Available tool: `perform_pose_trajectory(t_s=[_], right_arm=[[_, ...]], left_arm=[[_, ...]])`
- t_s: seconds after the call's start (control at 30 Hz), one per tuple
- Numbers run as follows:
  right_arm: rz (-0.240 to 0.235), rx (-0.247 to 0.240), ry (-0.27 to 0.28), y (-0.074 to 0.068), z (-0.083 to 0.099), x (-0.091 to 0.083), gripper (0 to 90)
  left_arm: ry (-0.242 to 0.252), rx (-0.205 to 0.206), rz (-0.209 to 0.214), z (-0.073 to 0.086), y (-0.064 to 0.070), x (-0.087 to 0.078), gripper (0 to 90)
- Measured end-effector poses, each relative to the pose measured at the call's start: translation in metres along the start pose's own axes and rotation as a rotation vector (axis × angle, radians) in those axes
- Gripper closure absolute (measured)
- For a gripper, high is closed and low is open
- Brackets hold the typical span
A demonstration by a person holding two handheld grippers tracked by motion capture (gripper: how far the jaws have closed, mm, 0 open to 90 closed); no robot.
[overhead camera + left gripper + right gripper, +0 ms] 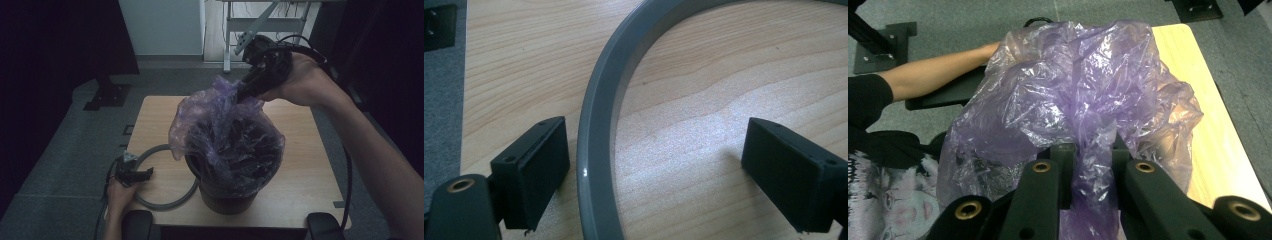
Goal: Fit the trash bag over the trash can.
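Observation:
A dark round bin (227, 197) stands on the wooden table (295, 175), lined with a crumpled purple plastic bag (220, 125). My right gripper (245, 90) is at the far rim, shut on a gathered edge of the purple bag (1088, 170), which runs up between its jaws. A grey ring (167, 202) lies flat on the table left of the bin. My left gripper (142, 175) rests over the ring's near-left arc. It is open, and the grey ring (596, 135) passes between its jaws without being gripped.
The table is small, with grey carpet (65, 150) around it. A white metal frame (260, 22) stands beyond the far edge. Black chair armrests (137, 225) sit at the near edge. A person's forearm (938, 70) lies behind the bag in the right gripper view.

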State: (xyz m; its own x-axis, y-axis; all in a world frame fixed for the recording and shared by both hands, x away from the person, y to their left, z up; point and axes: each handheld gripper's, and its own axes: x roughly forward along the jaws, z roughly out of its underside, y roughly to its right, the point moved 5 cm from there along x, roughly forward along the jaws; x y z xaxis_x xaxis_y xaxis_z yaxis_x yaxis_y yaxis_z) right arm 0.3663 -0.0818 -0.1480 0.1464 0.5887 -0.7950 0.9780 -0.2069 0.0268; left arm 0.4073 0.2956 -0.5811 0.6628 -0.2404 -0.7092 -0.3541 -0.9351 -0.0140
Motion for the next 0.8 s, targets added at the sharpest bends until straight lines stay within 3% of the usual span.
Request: perform_pose_trajectory(t_s=[0.1, 0.3, 0.5, 0.8], right_arm=[[-0.008, -0.011, -0.007, -0.001, -0.002, 0.005, 81.2], [-0.004, -0.002, -0.069, 0.008, 0.004, 0.033, 81.1], [0.008, 0.020, -0.123, 0.020, 0.018, 0.056, 81.0], [0.016, 0.008, -0.195, 0.031, 0.046, 0.102, 80.4]], left_arm=[[0.000, 0.000, 0.000, 0.000, 0.000, 0.000, 11.7], [0.000, 0.001, 0.000, 0.000, 0.000, 0.000, 11.7], [0.000, 0.001, 0.001, 0.000, 0.000, 0.000, 11.7], [0.000, 0.001, 0.001, 0.000, 0.000, 0.000, 11.7]])
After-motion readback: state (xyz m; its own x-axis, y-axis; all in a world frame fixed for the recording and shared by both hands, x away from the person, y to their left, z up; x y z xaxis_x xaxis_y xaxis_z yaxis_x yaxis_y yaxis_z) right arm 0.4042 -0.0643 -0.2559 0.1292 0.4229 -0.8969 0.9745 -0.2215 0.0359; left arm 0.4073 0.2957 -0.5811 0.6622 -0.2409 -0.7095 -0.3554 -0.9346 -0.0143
